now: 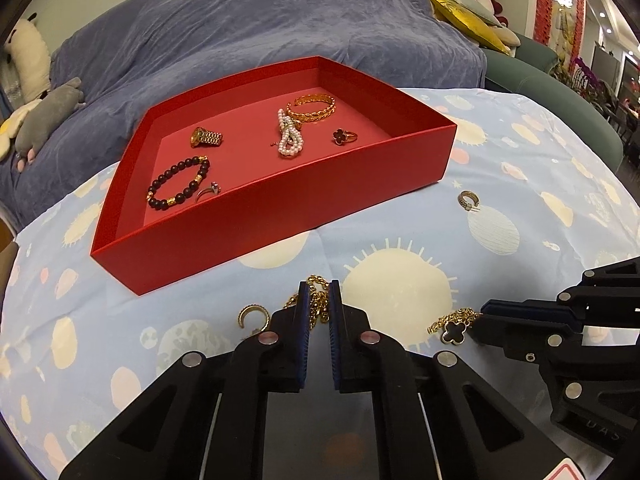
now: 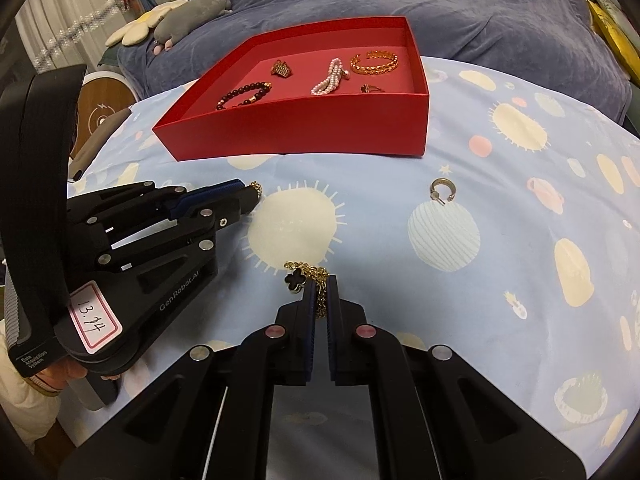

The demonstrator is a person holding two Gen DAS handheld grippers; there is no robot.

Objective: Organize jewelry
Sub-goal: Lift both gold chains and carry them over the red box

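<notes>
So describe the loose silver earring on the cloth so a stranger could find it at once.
Start at the red tray on the blue planet-print tablecloth. Off the tray's near right corner, a small silver hoop earring lies alone by a striped pale-blue planet. It is silver and untouched; the other loose pieces are gold, and they lie by the grippers.

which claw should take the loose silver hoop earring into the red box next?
Right, tentatively. The silver hoop earring lies on the right claw side, far from the left claw. Both are shut on the gold chain, so neither is free.
</notes>
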